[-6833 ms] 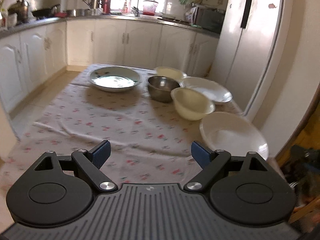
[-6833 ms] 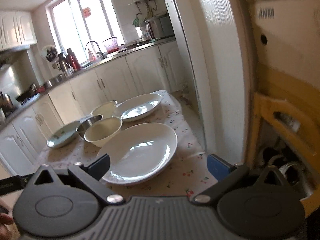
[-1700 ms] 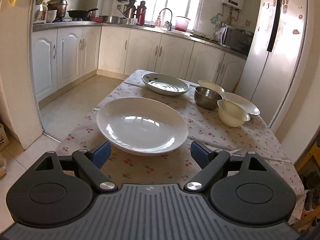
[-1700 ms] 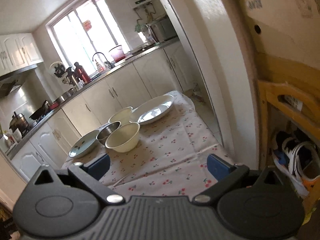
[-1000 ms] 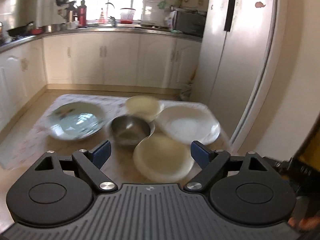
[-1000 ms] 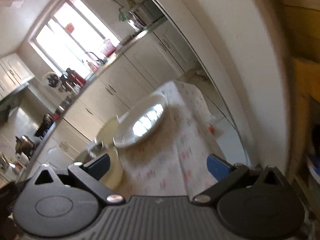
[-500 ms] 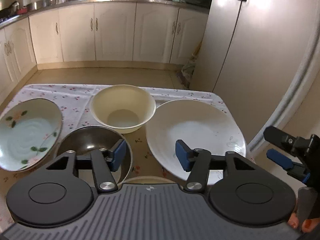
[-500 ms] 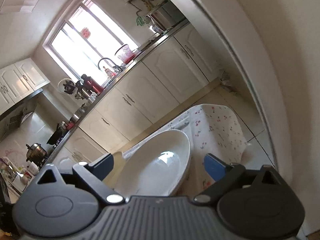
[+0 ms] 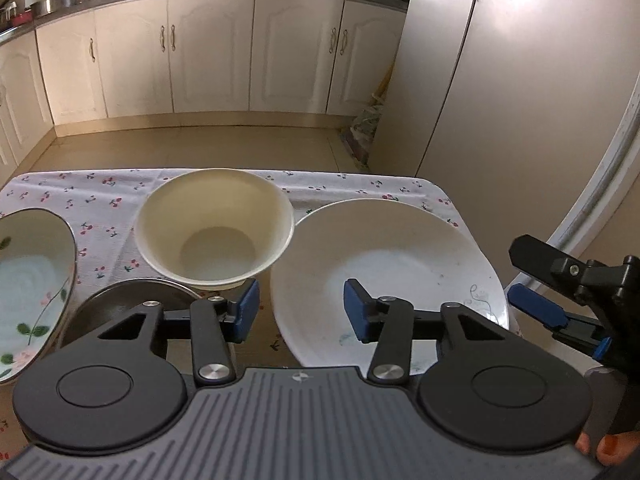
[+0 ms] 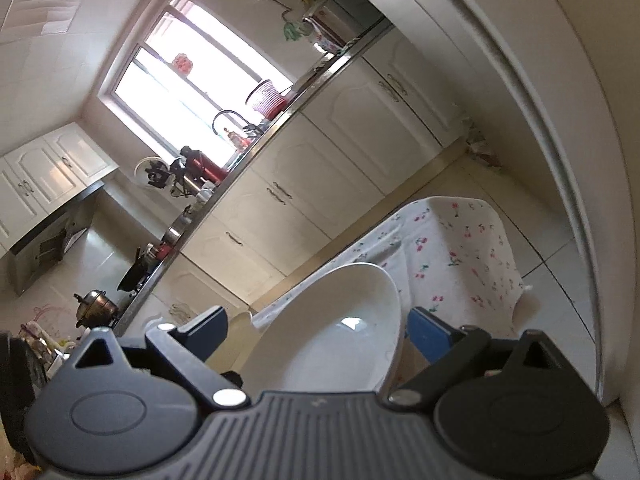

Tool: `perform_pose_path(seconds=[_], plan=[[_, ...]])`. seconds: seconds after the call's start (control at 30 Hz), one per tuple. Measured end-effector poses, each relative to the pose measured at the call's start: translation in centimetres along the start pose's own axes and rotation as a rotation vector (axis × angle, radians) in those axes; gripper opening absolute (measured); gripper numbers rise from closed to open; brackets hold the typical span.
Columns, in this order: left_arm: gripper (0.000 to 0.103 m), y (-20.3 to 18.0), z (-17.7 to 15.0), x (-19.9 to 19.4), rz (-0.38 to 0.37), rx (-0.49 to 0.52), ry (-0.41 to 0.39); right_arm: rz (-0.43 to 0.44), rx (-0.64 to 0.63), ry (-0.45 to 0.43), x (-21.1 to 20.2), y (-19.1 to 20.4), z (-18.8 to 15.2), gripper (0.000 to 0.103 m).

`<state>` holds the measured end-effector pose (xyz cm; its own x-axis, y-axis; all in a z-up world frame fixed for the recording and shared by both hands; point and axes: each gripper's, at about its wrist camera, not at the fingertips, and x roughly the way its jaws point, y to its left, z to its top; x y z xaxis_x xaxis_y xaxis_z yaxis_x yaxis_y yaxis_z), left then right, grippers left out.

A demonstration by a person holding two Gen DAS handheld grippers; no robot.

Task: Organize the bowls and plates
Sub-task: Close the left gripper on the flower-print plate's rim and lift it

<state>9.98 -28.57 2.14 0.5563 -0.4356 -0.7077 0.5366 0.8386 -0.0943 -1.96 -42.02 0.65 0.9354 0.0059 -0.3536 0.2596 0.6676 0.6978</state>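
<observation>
In the left wrist view a white plate (image 9: 400, 264) lies at the table's far right, with a cream bowl (image 9: 214, 226) to its left, a steel bowl (image 9: 120, 300) in front of that and a flowered plate (image 9: 28, 280) at far left. My left gripper (image 9: 301, 314) is partly open and empty, hovering over the white plate's near left rim. My right gripper (image 9: 532, 284) is open at the plate's right edge. In the right wrist view the gripper (image 10: 316, 334) straddles the white plate's (image 10: 340, 332) rim, jaws open.
The table has a cherry-print cloth (image 9: 104, 192) and ends just beyond the plates. A tall fridge (image 9: 500, 80) stands close on the right. White cabinets (image 9: 208, 48) line the far wall. The cloth's corner (image 10: 464, 248) hangs over the table edge.
Both grippers have moved closer to the white plate. The left jaws have narrowed from wide open. The right gripper now has the plate's rim between its open fingers.
</observation>
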Motion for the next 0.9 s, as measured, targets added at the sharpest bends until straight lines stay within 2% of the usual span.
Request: perform_pose_path(seconds=[0.1,0.27,0.5,0.9], plan=[[0.055,-0.1,-0.2,0.7,0.012,0.001,0.018,0.014,-0.001,0.008,0.1,-0.2,-0.1,0.096],[0.055,0.1,-0.2,2.0,-0.021,-0.024,0.052,0.033,0.007,0.025,0.5,-0.5,-0.3,0.097],[0.05,-0.3,-0.5,2.5,-0.002,-0.012,0.031,0.065,0.025,0.015,0.6,-0.9,-0.1,0.097],[0.047,-0.6,-1.1,0.0,-0.017,-0.008,-0.021,0.027,-0.034,-0.005,-0.4,0.4,-0.3,0.097]])
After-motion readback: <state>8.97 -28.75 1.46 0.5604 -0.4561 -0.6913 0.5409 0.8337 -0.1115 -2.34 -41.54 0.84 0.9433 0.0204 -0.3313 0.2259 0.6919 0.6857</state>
